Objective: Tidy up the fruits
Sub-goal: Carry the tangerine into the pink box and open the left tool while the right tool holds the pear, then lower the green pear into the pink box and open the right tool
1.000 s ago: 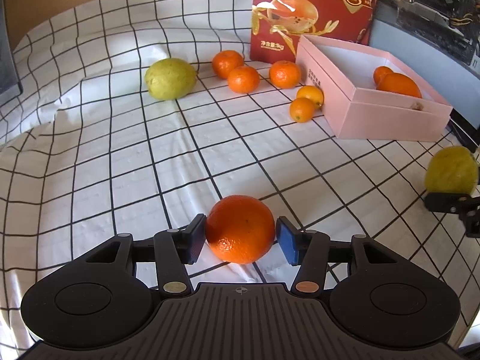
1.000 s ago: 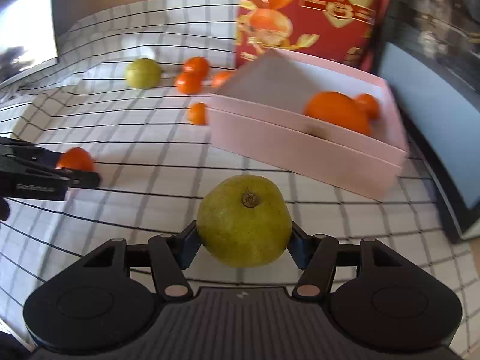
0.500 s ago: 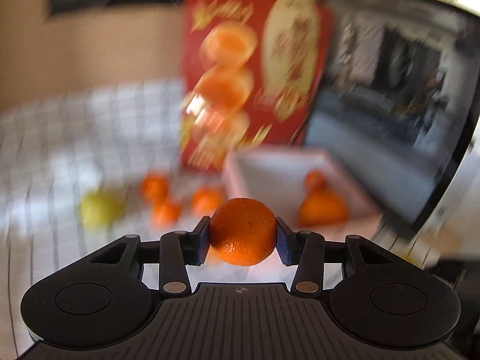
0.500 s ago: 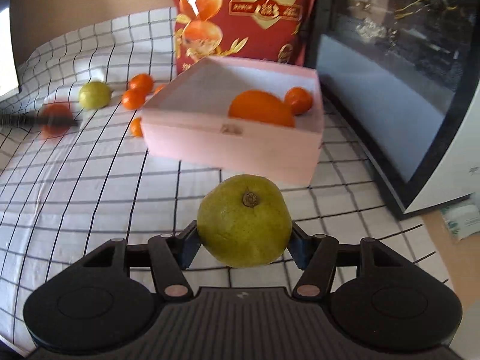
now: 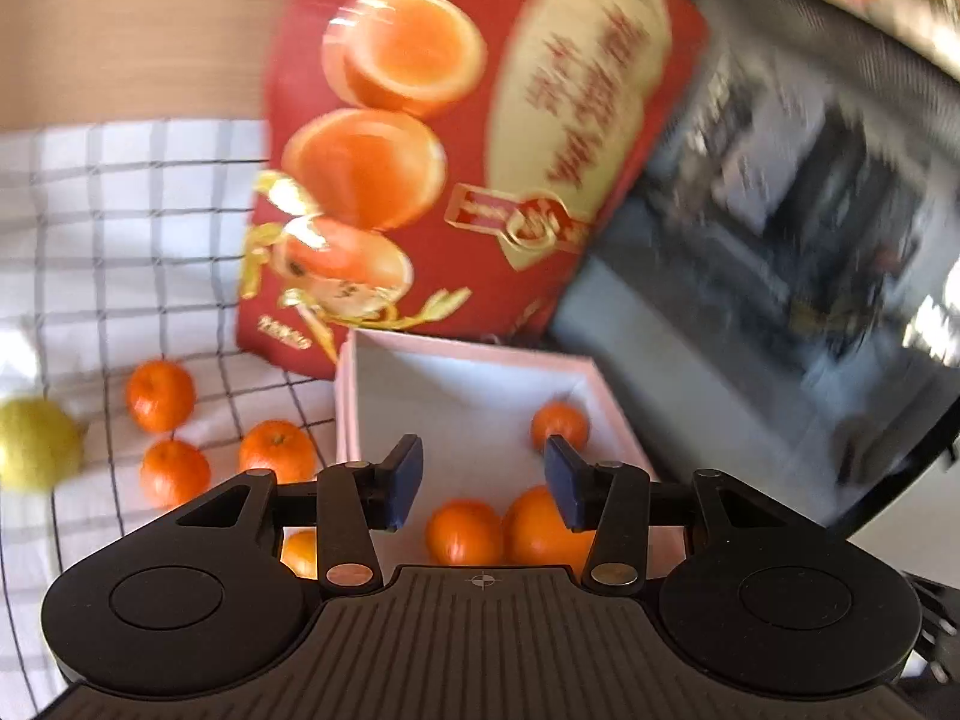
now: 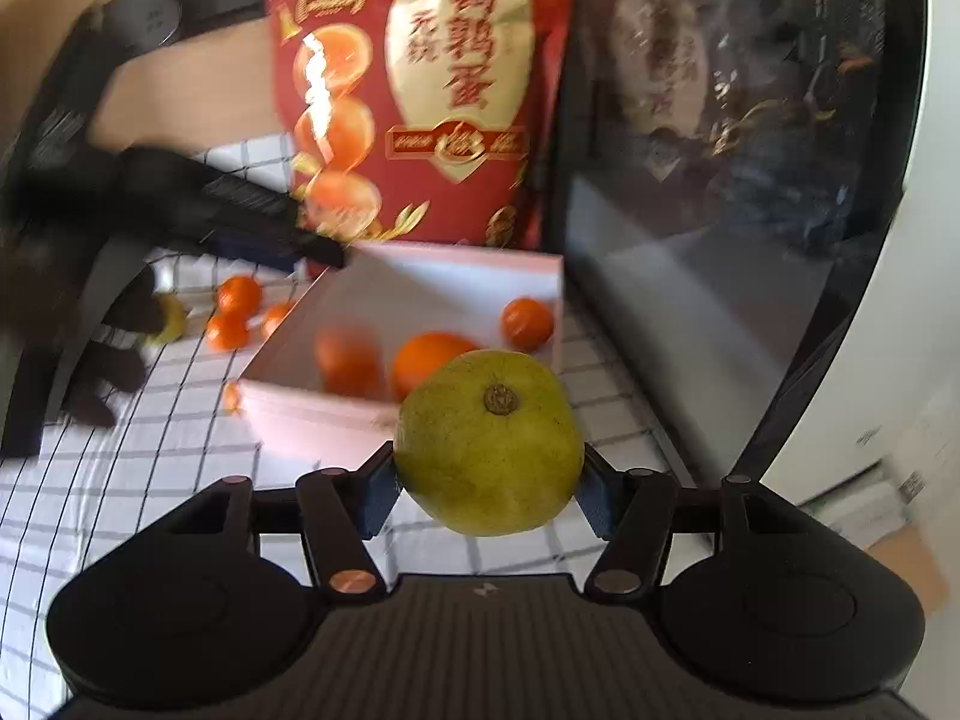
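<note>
The left tongs (image 5: 483,489) hang above the near end of an open pink cardboard box (image 5: 606,396) with their blue pads (image 5: 403,480) apart and nothing between them. Below the gap, inside the box, lie a small orange mandarin (image 5: 463,531) and a larger orange (image 5: 537,528) touching it on its right, with another small mandarin (image 5: 559,426) farther back near the right wall. The right tongs (image 6: 489,489) are clamped on a round yellow-green fruit with a brown stem scar (image 6: 489,441), one pad pressing each side, held in the air on the near side of the same box (image 6: 336,426). In the right wrist view the three orange fruits show inside the box, one of them (image 6: 348,360) blurred, and the left tongs (image 6: 282,243) reach in from the left over the box's far left corner, held by a dark-gloved hand (image 6: 72,276). Outside the box to its left, on the white cloth with a black grid (image 5: 120,276) covering the desk, lie three loose mandarins (image 5: 159,393), a yellow-green fruit (image 5: 36,444) at the far left edge, and one more mandarin (image 5: 300,552) partly hidden behind the left tongs' linkage. A red pouch printed with orange halves and gold lettering (image 5: 456,138) stands upright just behind the box, and a dark glass-fronted appliance (image 6: 738,180) stands to the right of the box.
</note>
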`<state>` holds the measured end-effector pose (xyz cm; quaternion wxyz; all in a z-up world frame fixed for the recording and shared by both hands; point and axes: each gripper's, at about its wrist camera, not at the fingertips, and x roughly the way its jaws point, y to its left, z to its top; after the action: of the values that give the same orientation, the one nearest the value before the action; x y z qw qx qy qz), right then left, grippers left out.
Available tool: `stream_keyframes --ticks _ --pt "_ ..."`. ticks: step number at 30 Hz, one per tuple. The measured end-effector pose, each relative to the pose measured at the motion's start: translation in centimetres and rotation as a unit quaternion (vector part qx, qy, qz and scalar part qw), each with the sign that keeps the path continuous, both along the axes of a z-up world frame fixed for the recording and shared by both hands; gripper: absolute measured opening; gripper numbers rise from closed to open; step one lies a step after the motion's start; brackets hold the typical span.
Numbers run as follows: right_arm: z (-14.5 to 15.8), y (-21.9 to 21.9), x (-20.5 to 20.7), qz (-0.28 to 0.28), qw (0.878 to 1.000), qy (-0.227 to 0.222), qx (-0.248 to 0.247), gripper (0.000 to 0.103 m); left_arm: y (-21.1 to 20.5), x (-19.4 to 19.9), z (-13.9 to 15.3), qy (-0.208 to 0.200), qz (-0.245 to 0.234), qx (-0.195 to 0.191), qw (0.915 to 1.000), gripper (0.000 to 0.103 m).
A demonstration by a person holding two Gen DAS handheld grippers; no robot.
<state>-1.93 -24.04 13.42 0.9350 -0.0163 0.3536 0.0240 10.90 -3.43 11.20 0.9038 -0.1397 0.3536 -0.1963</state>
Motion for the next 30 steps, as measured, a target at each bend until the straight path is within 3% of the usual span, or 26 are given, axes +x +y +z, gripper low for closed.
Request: stream_keyframes --ticks 4,9,12,16,22,26,30 --pt "2.3 -0.2 4.5 0.017 1.000 -0.005 -0.016 0.060 2.6 -4.0 0.1 -0.010 0.023 0.002 0.9997 0.049" --pt "3.6 2.3 13.0 0.057 0.998 0.023 -0.007 0.060 5.9 -8.8 -1.5 0.022 0.058 0.013 0.9980 0.049" --pt "2.1 4.3 18.1 0.072 0.995 0.064 0.008 0.060 8.3 -11.1 -2.2 0.034 0.092 0.017 0.9950 0.049" --pt "-2.2 6.6 22.8 0.057 0.991 0.123 0.005 0.060 11.5 -13.0 -2.8 0.051 0.144 0.033 0.9878 0.049" --pt "-7.7 7.6 25.8 0.026 0.983 0.183 -0.012 0.060 15.2 -14.1 -3.8 0.082 0.214 0.049 0.9720 0.049" --pt "-8.4 7.9 26.1 0.021 0.981 0.191 -0.020 0.060 15.0 -13.5 -4.2 0.090 0.208 0.055 0.9725 0.049" --pt "-6.9 8.2 25.6 0.036 0.984 0.172 -0.020 0.064 13.9 -12.8 -4.6 0.091 0.183 0.056 0.9772 0.049"
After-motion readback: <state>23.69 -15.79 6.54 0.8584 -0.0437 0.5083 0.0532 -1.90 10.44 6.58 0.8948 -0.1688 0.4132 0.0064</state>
